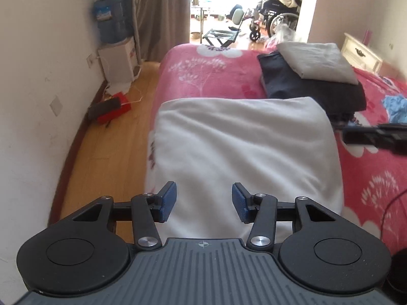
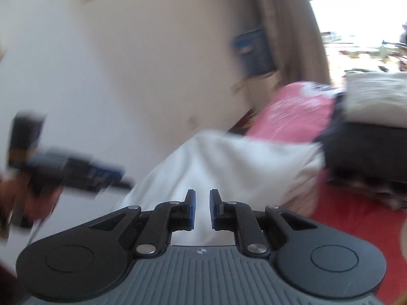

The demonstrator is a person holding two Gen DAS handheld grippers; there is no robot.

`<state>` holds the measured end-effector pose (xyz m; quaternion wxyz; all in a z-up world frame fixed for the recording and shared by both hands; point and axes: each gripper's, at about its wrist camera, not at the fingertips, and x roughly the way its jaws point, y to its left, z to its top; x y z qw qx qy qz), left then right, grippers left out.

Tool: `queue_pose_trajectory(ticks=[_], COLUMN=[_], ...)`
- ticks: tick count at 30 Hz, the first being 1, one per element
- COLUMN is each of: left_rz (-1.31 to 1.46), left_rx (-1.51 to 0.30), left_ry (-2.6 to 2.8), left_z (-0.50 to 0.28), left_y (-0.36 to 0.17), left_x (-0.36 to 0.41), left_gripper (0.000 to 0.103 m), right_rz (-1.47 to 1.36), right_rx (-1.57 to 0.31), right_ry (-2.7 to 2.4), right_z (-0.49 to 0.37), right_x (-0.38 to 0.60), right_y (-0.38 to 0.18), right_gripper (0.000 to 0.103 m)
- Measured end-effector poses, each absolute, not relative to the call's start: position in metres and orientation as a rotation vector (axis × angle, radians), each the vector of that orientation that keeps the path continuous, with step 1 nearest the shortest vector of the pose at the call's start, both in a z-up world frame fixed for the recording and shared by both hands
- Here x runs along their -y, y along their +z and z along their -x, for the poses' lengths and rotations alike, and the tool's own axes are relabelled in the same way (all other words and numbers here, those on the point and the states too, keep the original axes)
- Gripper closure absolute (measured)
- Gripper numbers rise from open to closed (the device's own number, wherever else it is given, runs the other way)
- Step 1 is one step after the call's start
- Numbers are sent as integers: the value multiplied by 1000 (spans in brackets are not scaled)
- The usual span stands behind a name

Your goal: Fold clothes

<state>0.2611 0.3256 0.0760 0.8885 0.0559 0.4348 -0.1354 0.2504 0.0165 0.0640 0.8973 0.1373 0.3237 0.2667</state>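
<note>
White fleece, a folded garment (image 1: 244, 152), lies flat on the pink flowered bed (image 1: 211, 76), squared up near the bed's edge beside the wooden floor (image 1: 112, 132), apparently so both hands can reach it. Behind it sits a stack of finished pieces, a dark folded garment (image 1: 313, 89) with a grey folded cloth (image 1: 315, 61) on top, kept well back so the working space in front stays free. The left claw (image 1: 203, 200) hangs over the near end of the white piece with its blue pads (image 1: 168, 200) parted and nothing between them, so it is released, probably ready to pinch the near hem for another fold or to lift the bundle. The right claw (image 2: 202, 208) is nearly closed, a thin gap showing between its pads and no cloth caught there; it hovers over the white garment's right side, and its view is blurred. Neither claw touches the fabric as far as I can judge.
</note>
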Motion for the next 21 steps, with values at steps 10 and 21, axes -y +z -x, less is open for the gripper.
queue_pose_trajectory(ticks=[10,21], left_rz=[-58,-90], left_rx=[-968,-1034], left_ry=[-263,-303], left_z=[-268,-240], left_y=[68,35], left_x=[-318,-308], left_gripper=[55,52], right_rz=[-253,-21], right_rx=[-710,-726], right_ry=[474,336], right_z=[-273,-362], right_x=[-8,-22], right_y=[62,36], right_gripper=[89,90])
